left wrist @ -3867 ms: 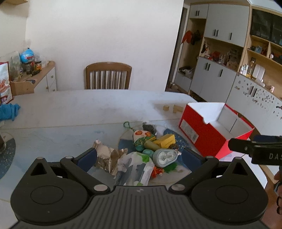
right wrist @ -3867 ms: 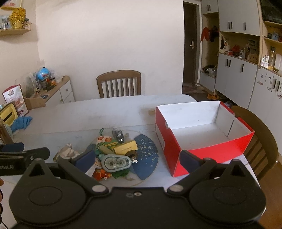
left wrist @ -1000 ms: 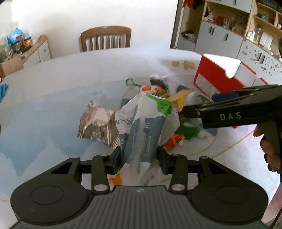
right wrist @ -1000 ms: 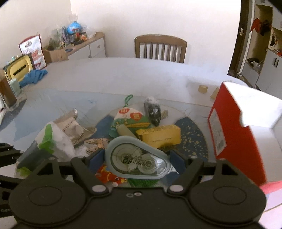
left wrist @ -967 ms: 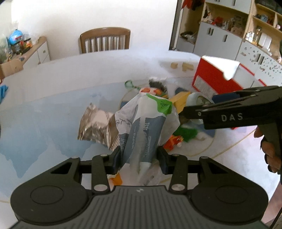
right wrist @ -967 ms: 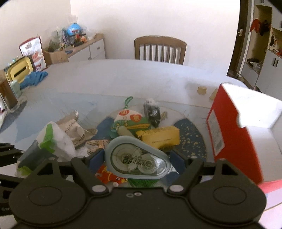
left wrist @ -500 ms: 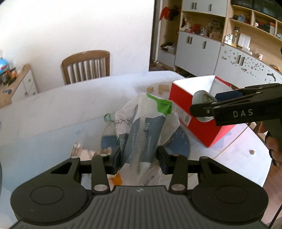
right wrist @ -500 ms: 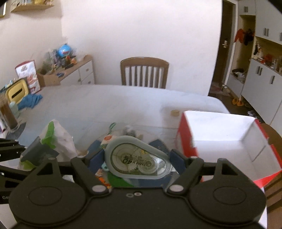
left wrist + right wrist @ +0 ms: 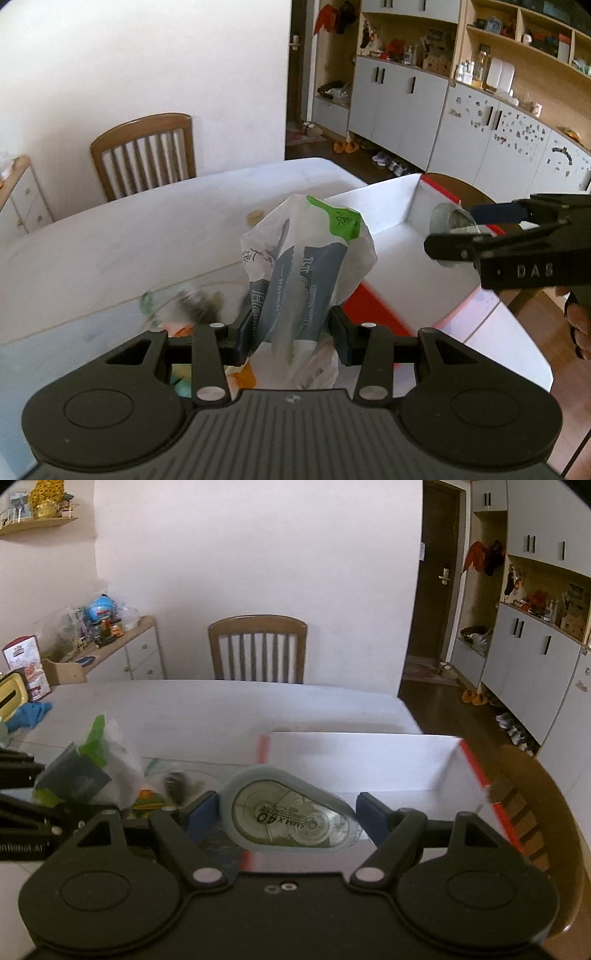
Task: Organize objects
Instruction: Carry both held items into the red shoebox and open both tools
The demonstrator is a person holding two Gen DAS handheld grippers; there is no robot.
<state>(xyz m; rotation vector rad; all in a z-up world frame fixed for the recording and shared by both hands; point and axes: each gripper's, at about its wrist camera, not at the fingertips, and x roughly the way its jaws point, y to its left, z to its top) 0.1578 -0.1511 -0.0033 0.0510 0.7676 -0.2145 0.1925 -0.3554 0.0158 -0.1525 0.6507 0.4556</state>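
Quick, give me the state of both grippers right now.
Left gripper: shut on the crumpled white plastic bag with grey and green print.
Right gripper: shut on the grey teardrop-shaped correction tape dispenser.

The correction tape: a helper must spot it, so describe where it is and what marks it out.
Find the red box with white inside walls on the table. In front of it the right gripper clamps the correction tape: a grey teardrop shell with a clear window, unlike the left gripper's crumpled white packet.

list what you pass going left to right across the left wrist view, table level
blurred pile of small items → white plastic packet with green corner and grey stripes in the left tool → red cardboard box with white inside → grey correction tape dispenser in the right tool
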